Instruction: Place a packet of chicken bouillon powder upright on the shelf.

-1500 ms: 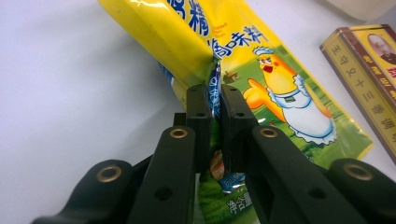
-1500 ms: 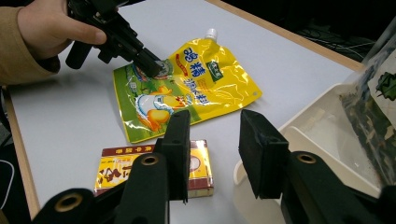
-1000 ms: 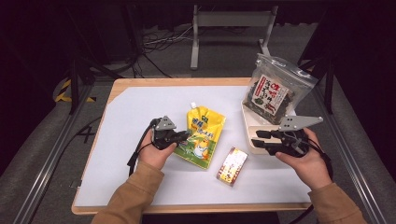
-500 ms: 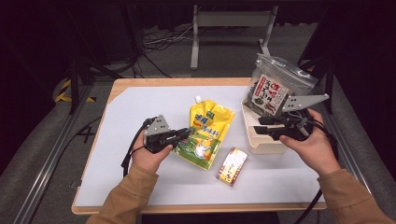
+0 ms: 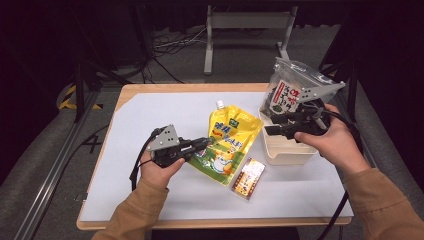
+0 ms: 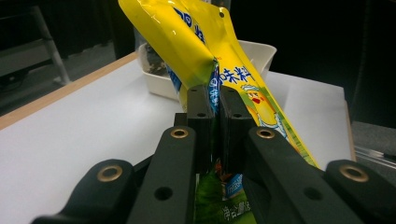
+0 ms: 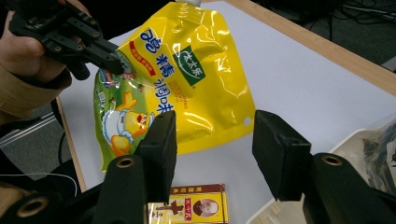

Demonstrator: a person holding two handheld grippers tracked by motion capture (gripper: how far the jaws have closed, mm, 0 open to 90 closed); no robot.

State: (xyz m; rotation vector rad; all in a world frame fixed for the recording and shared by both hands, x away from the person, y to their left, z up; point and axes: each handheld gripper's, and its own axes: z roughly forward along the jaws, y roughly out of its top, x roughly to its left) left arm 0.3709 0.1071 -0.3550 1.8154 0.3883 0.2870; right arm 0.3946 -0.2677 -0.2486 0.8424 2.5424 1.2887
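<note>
White table [image 5: 150, 200] — cream bin [image 5: 287, 152], small box [image 5: 248, 177] flank yellow pouch [image 5: 227, 145].

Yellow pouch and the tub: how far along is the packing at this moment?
Done: the dark snack bag stands in the cream tub. In hand: the left gripper is shut on the yellow pouch, its edge pinched between the pads and one side lifted. The right gripper, jaws just opening with nothing between them, hovers by the tub. Left: the pouch and the small box are both outside the tub.
</note>
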